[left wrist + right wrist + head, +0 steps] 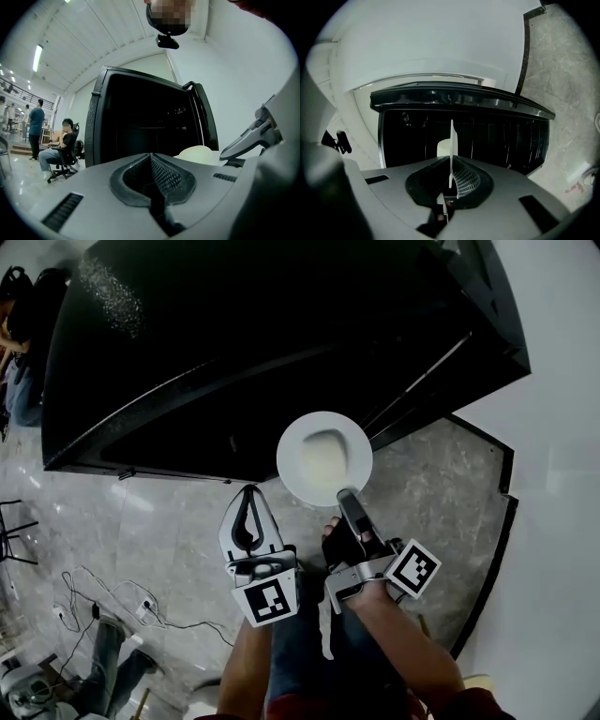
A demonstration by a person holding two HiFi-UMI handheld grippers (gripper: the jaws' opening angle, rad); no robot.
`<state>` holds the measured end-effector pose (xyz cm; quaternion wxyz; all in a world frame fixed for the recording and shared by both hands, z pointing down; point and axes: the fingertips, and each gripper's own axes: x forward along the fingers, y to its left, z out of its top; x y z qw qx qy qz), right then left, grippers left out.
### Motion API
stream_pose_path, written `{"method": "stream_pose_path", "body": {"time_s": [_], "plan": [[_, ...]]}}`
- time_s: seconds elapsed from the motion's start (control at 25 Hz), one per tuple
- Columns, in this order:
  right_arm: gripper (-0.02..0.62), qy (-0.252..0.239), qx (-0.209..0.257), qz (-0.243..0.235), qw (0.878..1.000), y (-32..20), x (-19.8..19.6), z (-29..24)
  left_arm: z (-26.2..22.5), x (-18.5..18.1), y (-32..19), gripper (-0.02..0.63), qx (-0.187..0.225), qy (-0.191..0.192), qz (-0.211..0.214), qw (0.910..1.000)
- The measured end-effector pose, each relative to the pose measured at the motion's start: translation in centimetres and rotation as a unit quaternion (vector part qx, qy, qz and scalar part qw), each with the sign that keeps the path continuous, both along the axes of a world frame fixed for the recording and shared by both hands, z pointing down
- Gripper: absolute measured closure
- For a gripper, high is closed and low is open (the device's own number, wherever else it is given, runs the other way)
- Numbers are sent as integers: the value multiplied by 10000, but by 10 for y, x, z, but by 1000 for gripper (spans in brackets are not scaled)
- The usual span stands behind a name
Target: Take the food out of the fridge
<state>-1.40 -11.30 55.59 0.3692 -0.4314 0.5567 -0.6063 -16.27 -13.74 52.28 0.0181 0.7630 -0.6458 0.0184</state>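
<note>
Head view: we look down on a tall black glossy fridge (262, 352) that fills the far half, with grey marble floor tiles (422, 493) near it. The right gripper (345, 495) is pinching the near rim of a round white plate (292, 457). The plate carries a pale lump of food (324, 452) and is held outside the fridge, at its near edge and above the floor. The left gripper (249, 498) sits just left of the plate, apart from it, with its jaws pressed together and nothing in them. Loose black cables (103, 601) lie on the floor at near left.

Left gripper view: the left gripper (151, 161) has its jaws together and empty. The fridge (140, 122) stands ahead with a dark front. The food (199, 152) shows at the right, and the right gripper's body is beside it. At far left a person sits in a black office chair (60, 161) and another person stands (35, 126). A strip light (37, 57) hangs overhead.

Right gripper view: the right gripper (451, 180) is clamped on the plate (452, 145), which we see edge-on as a thin white upright line. The food (443, 149) shows just left of that line. Behind it the fridge (497, 140) shows faint shelf lines. We can't tell the door's position.
</note>
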Motion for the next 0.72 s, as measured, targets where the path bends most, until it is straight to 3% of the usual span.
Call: {"method": "stream_pose_path", "body": {"time_s": [0.72], "plan": [[563,-105,27,17,9999,-6,-4,-37,-36,-9,-6,592,33,6,-26,10000]]}}
